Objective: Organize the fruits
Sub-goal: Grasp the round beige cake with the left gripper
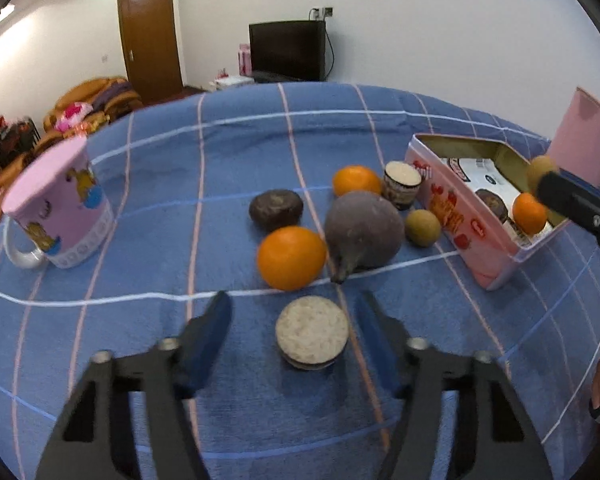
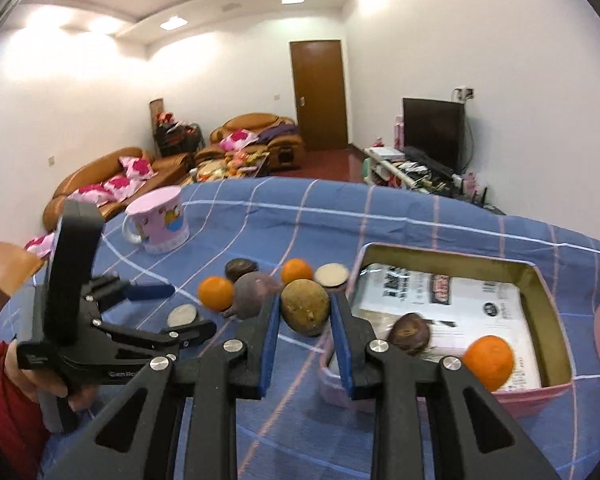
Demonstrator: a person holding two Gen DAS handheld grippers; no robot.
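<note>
Blue checked cloth (image 1: 160, 208) covers the surface; I cannot tell whether a bed or a worktop lies under it. Living room behind: sofas, door, television.

Right gripper (image 2: 305, 312), nearest: fingers narrowed onto a brown-green fruit (image 2: 305, 307), one pad on each flank, fruit held clear of the cloth. Its long axis runs roughly across the gap, stem nub toward the camera. The pink box (image 2: 452, 396) lies just right of and beyond these fingers, open side up, so the coming drop turns on a short carry rightward over the near wall. Right hand is clearly the nearer one to the box.

Left gripper (image 1: 294, 312): fingers wide, holding nothing. A round cream-topped snack (image 1: 312, 338) sits on the cloth between them, not touched.

Beyond the left fingers, count on the cloth:
- oranges: two, one close ahead (image 1: 292, 258), one farther (image 1: 356, 180)
- purplish beet-like root (image 1: 364, 232): one, touching the near orange
- dark round fruit (image 1: 276, 208): one
- small greenish fruit (image 1: 422, 227): one, near the box wall
- cream-topped snacks: two, counting the one (image 1: 402, 184) just by the box

Inside the box: one orange (image 2: 488, 362), one dark fruit (image 2: 408, 334), printed packets beneath.

Far left of the fingers: one pink mug (image 1: 60, 208), upright.

Judgement: sorting partly done.
</note>
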